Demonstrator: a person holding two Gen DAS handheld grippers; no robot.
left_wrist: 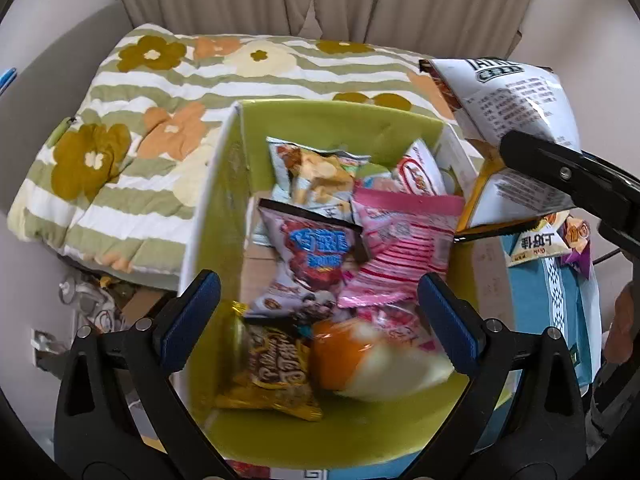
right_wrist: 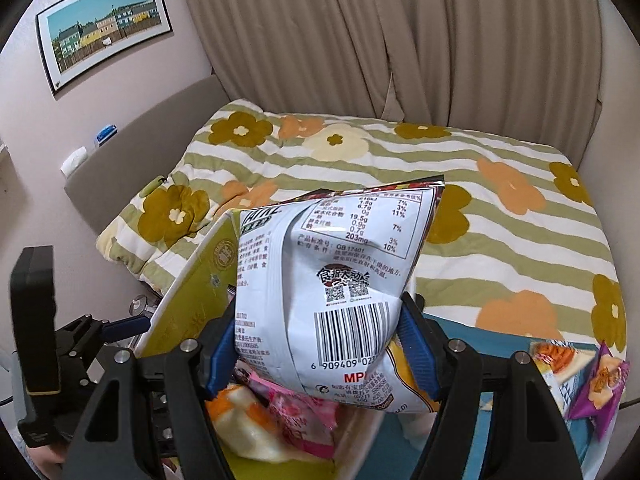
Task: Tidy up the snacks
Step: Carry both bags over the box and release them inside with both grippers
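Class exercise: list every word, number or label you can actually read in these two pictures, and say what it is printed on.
"6 909409 023" under the barcode, white chip bag.
"GB 17401", same bag.
"203mg", "19.5g", "7%", "10%" in its nutrition table.
"MP" in red, partly cut off, near its bottom edge.
Chinese text on that bag, the grey-red packet and the small white packet: too small or blurred to read.

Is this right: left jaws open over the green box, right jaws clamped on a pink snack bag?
Not pink. The right gripper is clamped on the white chip bag, seen in the right wrist view. The left gripper is indeed open over the green box.
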